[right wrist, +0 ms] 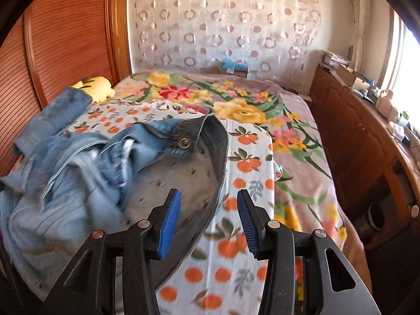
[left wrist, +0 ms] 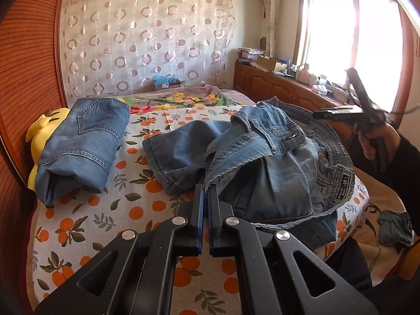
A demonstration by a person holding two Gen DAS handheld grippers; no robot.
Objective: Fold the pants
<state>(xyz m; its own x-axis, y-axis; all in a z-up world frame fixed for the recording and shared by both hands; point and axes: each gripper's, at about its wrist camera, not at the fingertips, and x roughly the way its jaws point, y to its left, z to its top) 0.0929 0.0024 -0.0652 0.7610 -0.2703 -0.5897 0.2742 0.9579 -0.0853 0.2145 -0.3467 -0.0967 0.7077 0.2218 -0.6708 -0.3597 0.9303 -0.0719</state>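
A crumpled pair of blue jeans [left wrist: 265,162] lies on the orange-print bed cover [left wrist: 105,210], waistband and label toward the right. My left gripper [left wrist: 206,185] is shut on a hemmed edge of this denim. A second pair of jeans [left wrist: 81,141], folded, rests at the back left. A hand holds my right gripper [left wrist: 333,93] up in the air beyond the heap's right side, its fingers spread. In the right wrist view that gripper [right wrist: 208,194] stands open above the jeans [right wrist: 78,162] and their brass button [right wrist: 183,141], with nothing between its blue pads [right wrist: 170,218].
A yellow plush toy [left wrist: 42,136] lies under the folded pair by the wooden headboard [left wrist: 26,65]. A floral blanket [right wrist: 302,157] covers the far part of the bed. Wooden cabinets [right wrist: 354,136] run along the right. A dark cloth [left wrist: 396,225] lies low at the right.
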